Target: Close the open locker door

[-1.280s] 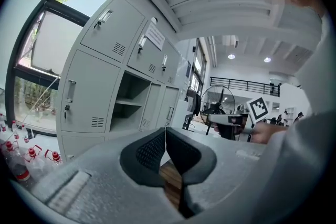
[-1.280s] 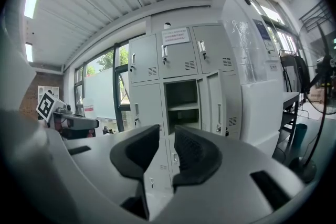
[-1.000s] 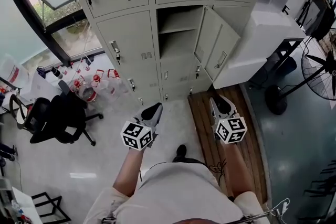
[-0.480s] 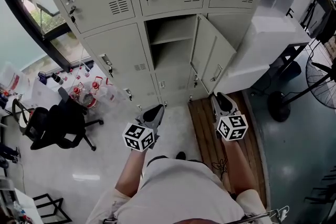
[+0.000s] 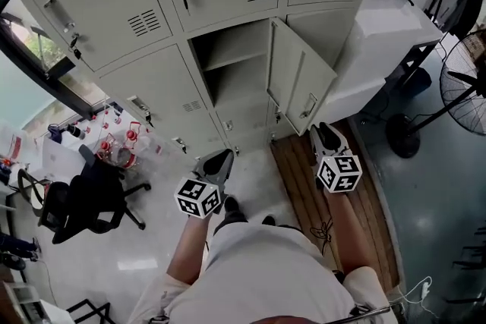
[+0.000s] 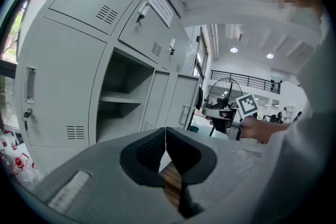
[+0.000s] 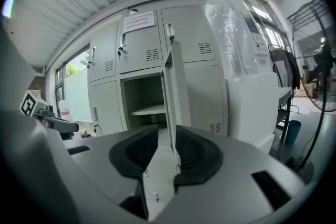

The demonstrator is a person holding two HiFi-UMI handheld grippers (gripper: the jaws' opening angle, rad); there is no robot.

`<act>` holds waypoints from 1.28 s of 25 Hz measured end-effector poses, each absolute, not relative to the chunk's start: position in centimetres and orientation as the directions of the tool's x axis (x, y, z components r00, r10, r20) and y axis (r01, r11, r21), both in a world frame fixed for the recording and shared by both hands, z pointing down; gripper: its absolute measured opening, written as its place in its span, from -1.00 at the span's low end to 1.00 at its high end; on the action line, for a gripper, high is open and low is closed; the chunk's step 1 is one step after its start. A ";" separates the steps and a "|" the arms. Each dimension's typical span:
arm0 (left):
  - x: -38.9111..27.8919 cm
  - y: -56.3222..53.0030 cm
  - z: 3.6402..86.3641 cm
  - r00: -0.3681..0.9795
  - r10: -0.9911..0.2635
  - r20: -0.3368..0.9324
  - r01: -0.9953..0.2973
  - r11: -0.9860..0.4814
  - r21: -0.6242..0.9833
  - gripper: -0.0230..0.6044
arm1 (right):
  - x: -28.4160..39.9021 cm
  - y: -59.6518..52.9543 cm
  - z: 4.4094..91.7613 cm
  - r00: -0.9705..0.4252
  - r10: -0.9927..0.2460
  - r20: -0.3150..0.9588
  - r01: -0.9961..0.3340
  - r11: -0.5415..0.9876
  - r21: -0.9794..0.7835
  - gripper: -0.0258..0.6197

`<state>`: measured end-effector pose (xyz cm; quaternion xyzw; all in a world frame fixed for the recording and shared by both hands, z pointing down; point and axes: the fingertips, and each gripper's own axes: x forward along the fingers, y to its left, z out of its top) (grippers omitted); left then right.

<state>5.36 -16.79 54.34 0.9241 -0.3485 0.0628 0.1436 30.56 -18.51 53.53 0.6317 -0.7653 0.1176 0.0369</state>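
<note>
Head view: the bank of grey lockers (image 5: 152, 34) stands directly ahead of the person, and the locker door (image 5: 300, 83) of the middle compartment (image 5: 231, 68) hangs open, hinged on its right side and swung out toward the right gripper (image 5: 326, 136). The left gripper (image 5: 216, 162) is held level beside it, well short of the lockers. Neither tool touches the door. Left gripper view: the jaws meet at their tips with nothing between them, and the open compartment and the door lie ahead and a little to the right. Right gripper view: the jaws stand apart, having just been opening. They hold nothing; the door shows edge-on through the gap, but it is beyond the pads and not between them. Assessment: the approach is in hand and closing has not begun. The next move appears to call for the right gripper to come up to the door's outer face, near the handle (image 5: 309, 105), and swing it leftward until it sits flush in its frame.
</note>
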 end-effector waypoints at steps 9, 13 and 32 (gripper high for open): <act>6.5 -22.3 53.6 0.835 -0.509 0.207 -0.548 -0.805 0.230 -0.88 | 32.3 -22.0 53.0 -0.071 -0.971 0.227 -0.994 0.048 -0.103 -0.58; 5.9 -24.1 54.0 0.846 -0.490 0.209 -0.530 -0.812 0.245 -0.88 | 32.8 -23.6 53.3 -0.035 -0.969 0.244 -0.994 0.009 -0.106 -0.53; 2.3 -28.0 54.9 0.858 -0.470 0.206 -0.512 -0.812 0.280 -0.88 | 32.5 -25.7 53.4 0.041 -0.963 0.265 -0.995 -0.063 -0.076 -0.51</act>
